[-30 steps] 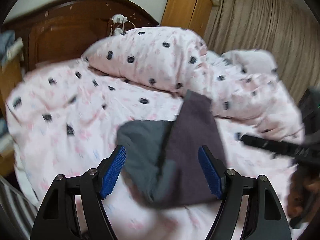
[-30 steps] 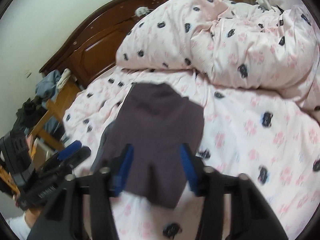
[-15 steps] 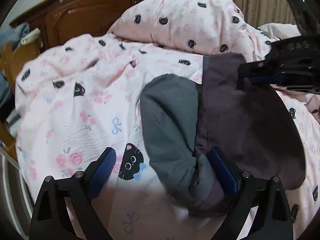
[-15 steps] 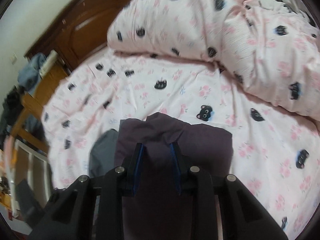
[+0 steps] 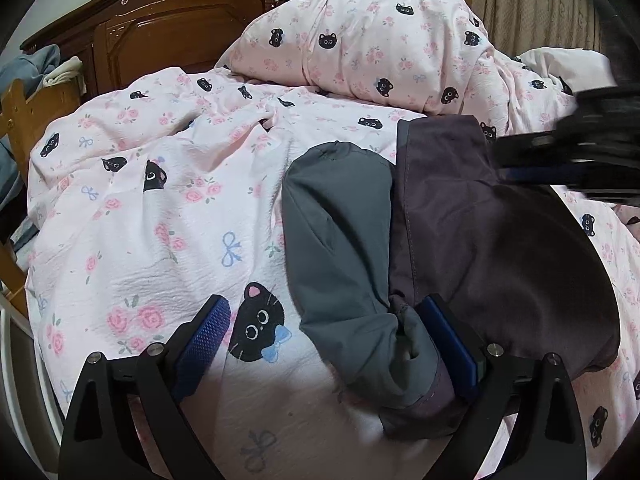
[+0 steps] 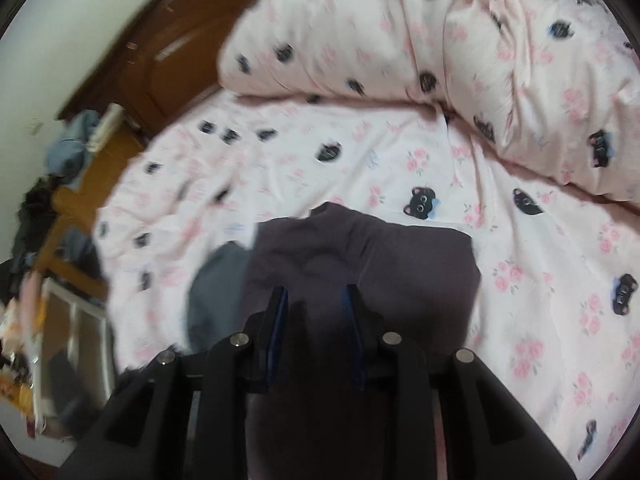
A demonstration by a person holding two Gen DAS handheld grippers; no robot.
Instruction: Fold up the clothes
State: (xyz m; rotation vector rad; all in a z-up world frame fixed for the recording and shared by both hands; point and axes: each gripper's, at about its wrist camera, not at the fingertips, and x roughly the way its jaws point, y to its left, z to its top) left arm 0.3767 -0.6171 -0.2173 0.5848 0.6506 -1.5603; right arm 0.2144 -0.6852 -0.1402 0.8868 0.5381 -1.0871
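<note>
A two-tone garment lies on the pink cat-print bedsheet (image 5: 168, 240), with a grey part (image 5: 340, 240) on the left and a dark purple part (image 5: 500, 248) on the right. My left gripper (image 5: 324, 308) stands wide open low over the bed. The grey cuff lies loosely between its fingers, against the right pad (image 5: 448, 332). My right gripper (image 6: 314, 292) is narrow, with a raised fold of the dark purple garment (image 6: 400, 272) pinched between its pads. In the left wrist view the right gripper (image 5: 520, 160) shows blurred over the garment's far right edge.
A bulky rolled duvet (image 5: 360, 40) in the same print lies across the head of the bed, in front of a dark wooden headboard (image 5: 160, 32). A wooden chair with piled clothes (image 6: 76, 136) stands off the bed's left side. Curtains (image 5: 540, 8) hang at the back right.
The garment came down from hanging onto the bed. My left gripper sank with it and opened wider. My right gripper narrowed onto a fold of the purple cloth and shifted sideways.
</note>
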